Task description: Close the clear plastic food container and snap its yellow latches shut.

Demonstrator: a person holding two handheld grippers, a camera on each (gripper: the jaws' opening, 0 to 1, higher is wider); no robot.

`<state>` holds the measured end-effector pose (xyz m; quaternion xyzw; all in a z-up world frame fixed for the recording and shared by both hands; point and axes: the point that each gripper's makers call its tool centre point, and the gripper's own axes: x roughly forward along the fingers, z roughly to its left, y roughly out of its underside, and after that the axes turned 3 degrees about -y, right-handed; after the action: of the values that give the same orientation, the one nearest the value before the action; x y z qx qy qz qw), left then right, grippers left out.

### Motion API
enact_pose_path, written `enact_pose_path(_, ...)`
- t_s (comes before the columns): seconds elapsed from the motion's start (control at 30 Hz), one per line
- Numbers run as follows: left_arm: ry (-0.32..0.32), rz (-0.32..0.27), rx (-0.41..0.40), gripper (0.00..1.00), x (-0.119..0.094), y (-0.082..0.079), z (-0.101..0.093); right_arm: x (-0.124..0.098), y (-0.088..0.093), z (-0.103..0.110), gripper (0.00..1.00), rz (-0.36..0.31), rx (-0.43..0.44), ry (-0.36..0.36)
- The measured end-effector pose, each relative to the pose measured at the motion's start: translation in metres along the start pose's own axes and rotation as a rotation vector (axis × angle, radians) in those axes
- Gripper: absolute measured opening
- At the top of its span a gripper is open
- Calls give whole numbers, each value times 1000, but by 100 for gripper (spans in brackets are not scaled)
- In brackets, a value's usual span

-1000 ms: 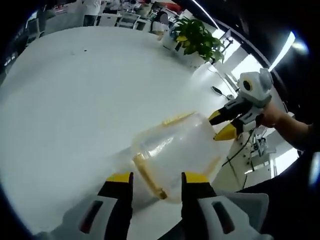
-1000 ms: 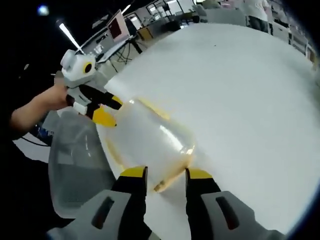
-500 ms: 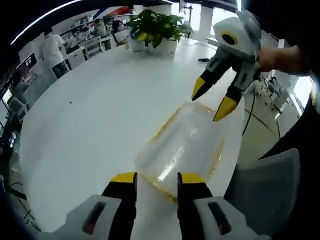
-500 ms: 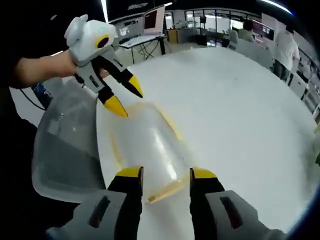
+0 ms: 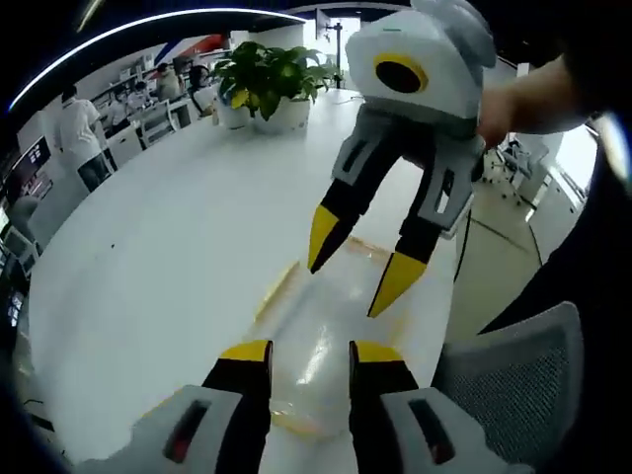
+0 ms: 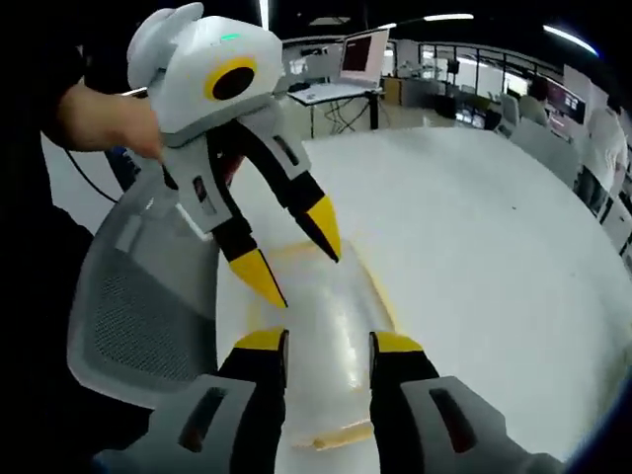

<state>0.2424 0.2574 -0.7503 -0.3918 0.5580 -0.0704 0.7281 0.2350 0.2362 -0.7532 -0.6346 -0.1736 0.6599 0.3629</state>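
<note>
Blocking container [image 5: 326, 326] far end: right tongs [image 5: 357, 265]

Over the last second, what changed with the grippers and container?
Both grippers closed in toward each other over the container: the right gripper looms larger in the left gripper view, the left gripper in the right gripper view. Nothing gripped or released; all jaws stay open. The container stays on the table.
</note>
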Motion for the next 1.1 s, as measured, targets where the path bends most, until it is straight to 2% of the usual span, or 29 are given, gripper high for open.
enact_pose_path(0.4,23,19,24,24,2,3,-8,9,-5,-5,29,25,-28,-7)
enact_pose_path(0.73,31,23,35,25,1,4,-10,12,-7,-23,28,67,-49,-10)
enact_pose_path(0.97,45,28,35,26,-1,5,-13,15,-8,-28,29,85,-30,-29)
enact_pose_path(1.1,62,32,32,26,-1,6,-17,17,-9,-24,31,81,31,-74)
